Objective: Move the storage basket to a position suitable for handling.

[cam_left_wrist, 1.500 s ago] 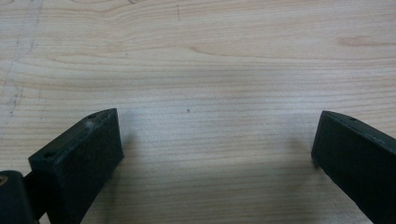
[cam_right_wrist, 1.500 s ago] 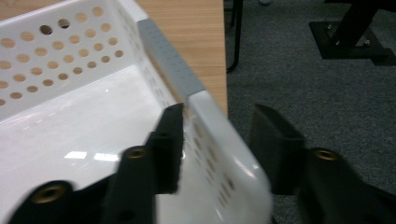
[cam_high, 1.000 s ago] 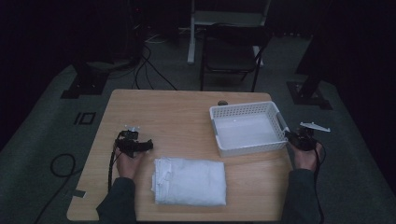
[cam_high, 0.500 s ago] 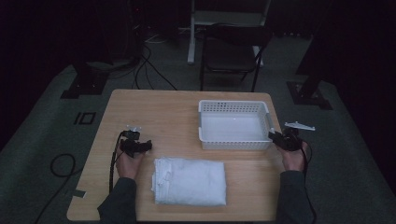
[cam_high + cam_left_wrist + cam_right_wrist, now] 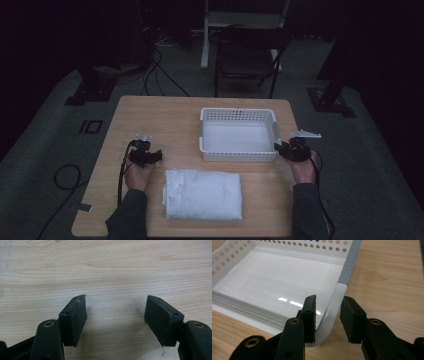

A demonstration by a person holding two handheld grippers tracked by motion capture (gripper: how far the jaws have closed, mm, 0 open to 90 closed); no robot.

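Since the earlier frames the white basket (image 5: 238, 135) has been drawn leftward across the table (image 5: 160, 120), from its right edge toward the middle, and squared up with the table edges. It now stands just beyond the folded white cloth (image 5: 202, 194), a narrow strip of bare wood being left between them.

The right gripper (image 5: 290, 150) is seen at the basket's near right corner. In the right gripper view the jaws straddle the rounded corner of the rim (image 5: 334, 307), one inside and one outside, with a gap visible on the outer side; the rim is judged to be loosely held or just let go, not pinched. The left gripper (image 5: 145, 156) rests low over bare wood left of the cloth, its jaws spread wide with nothing between them.

The basket is empty and the cloth untouched, so the positioning of the basket is judged done and the loading of the cloth still to do.

Open wood is available left of the basket and behind it. The cloth lies close to the near edge of the table, and the right gripper is close to the right edge, where little room remains.
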